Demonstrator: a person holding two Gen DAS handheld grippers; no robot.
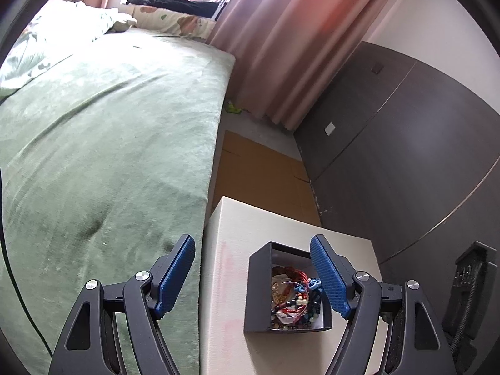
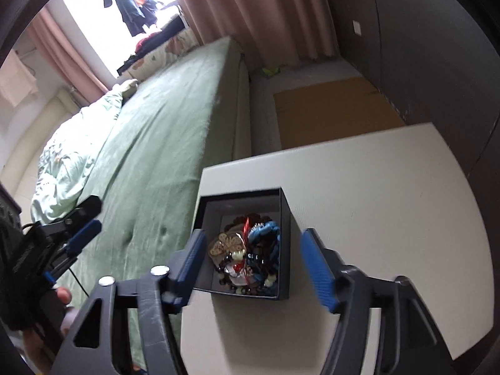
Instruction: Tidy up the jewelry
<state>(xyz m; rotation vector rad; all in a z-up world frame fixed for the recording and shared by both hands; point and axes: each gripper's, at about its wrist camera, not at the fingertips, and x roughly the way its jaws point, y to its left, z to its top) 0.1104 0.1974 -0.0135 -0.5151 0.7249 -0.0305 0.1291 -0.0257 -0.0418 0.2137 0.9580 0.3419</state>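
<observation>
Nearest in the left wrist view, the left tool [image 1: 252, 276] hangs with its blue-padded fingers [image 1: 173, 276] spread wide apart and nothing between them. One finger stands over the edge of the bed, the other over the right side of the open black box [image 1: 257, 293]. In the right wrist view the right tool [image 2: 253, 265] is likewise spread wide — its fingers flank the box, one at the box's left wall, the other out over the bare white surface [image 2: 375, 193]; neither pad can be seen to touch the box. The left tool also shows at the left edge of this view, held in a gloved hand [image 2: 47, 312].

The box sits on the white surface near its left edge, close to the bed. Inside lies the jewelry [image 2: 250, 253] — a tangled heap of beaded strands, red cord, a blue knotted piece and a pale gold ornament, all within the box's walls.

Beyond the surface, flat brown cardboard [image 2: 337, 109] lies on the floor between the bed and a dark wardrobe [image 1: 406, 143]. The bed [image 1: 109, 140] carries a green cover, with a crumpled quilt [image 2: 72, 156] further up. Farthest off, pink curtains [image 1: 297, 47] hang beside a bright window.
</observation>
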